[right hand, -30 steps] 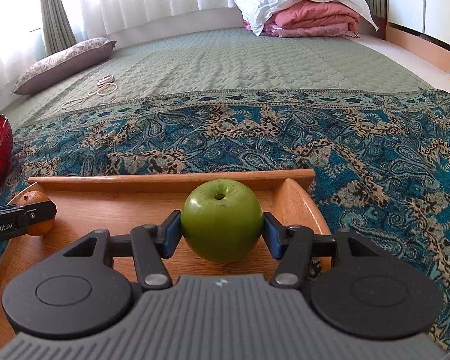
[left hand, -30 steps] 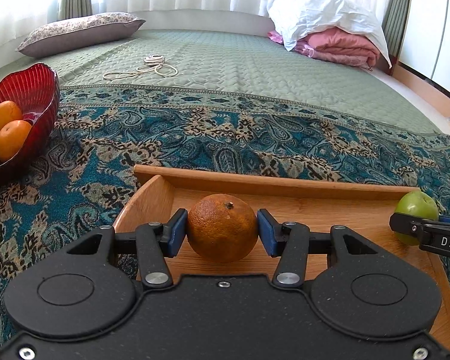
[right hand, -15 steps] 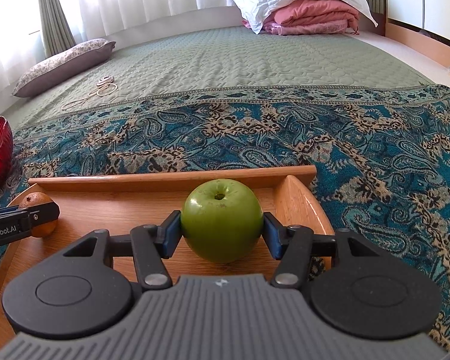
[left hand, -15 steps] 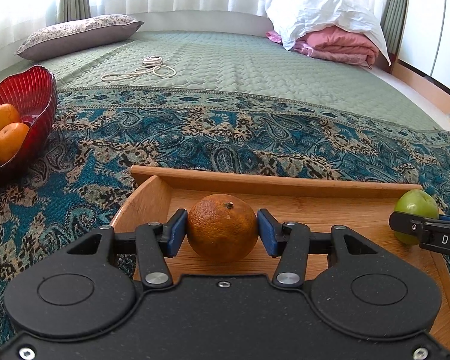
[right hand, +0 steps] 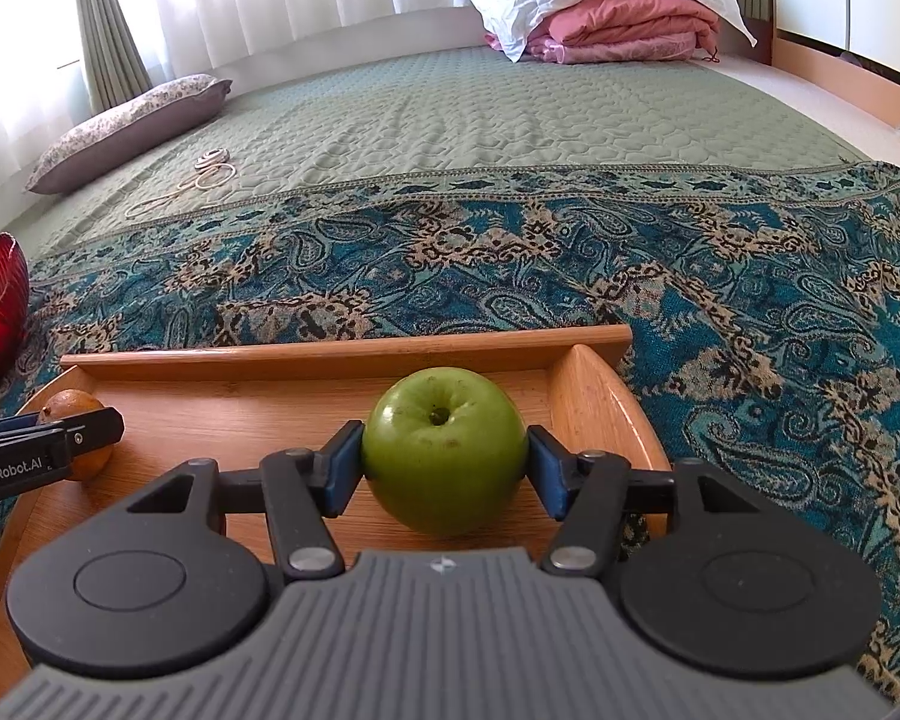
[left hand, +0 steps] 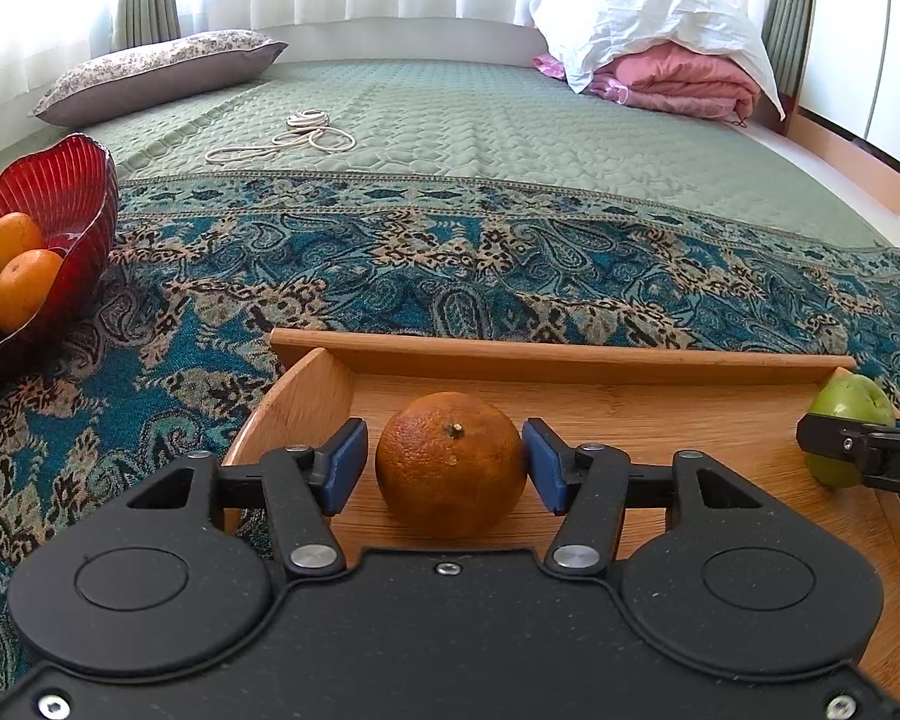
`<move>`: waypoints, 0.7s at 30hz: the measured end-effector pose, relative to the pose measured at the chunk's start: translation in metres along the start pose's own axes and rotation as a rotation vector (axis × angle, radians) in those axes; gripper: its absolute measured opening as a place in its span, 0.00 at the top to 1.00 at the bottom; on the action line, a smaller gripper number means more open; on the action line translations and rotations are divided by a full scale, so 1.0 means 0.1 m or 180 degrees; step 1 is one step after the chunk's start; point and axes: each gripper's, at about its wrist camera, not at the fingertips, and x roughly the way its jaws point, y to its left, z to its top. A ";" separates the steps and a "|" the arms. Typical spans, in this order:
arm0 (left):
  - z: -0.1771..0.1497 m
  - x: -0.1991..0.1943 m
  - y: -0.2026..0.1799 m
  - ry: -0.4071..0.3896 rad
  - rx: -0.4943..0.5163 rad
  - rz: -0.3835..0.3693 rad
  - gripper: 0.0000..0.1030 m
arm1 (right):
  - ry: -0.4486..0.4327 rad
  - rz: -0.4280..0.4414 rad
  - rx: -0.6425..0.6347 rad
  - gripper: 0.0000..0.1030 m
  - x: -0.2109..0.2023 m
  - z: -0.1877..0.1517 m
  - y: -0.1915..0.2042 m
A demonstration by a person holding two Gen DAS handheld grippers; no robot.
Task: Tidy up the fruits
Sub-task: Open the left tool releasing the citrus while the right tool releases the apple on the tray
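The left hand-held gripper point(left hand: 445, 463) is letting go of the orange point(left hand: 450, 463), its pads point(left hand: 345, 463) now standing clear on both sides, the fruit resting on the wooden tray point(left hand: 570, 354). The right hand-held gripper point(right hand: 445, 461) is loosening around the green apple point(right hand: 444, 447).

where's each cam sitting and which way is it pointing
Left wrist: rides the left claw, looking up the bed; its pads flank the orange with slight gaps, and the right claw's finger shows at the right edge.
Right wrist: rides the right claw, same direction, pads on the green apple; the left claw's finger shows at left.
Shared: wooden tray, both fruits, red bowl.
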 end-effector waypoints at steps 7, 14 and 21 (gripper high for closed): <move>0.00 -0.03 0.01 -0.0017 -0.0016 0.0022 0.26 | 0.0007 0.0016 0.0024 0.29 -0.01 -0.01 -0.01; -0.01 -0.13 0.05 -0.0036 0.0006 0.0019 0.17 | 0.0003 0.0066 0.0040 0.24 -0.08 -0.03 -0.01; -0.07 -0.36 0.07 -0.0107 0.0117 0.0027 0.11 | -0.0045 0.0098 -0.0132 0.16 -0.22 -0.09 0.08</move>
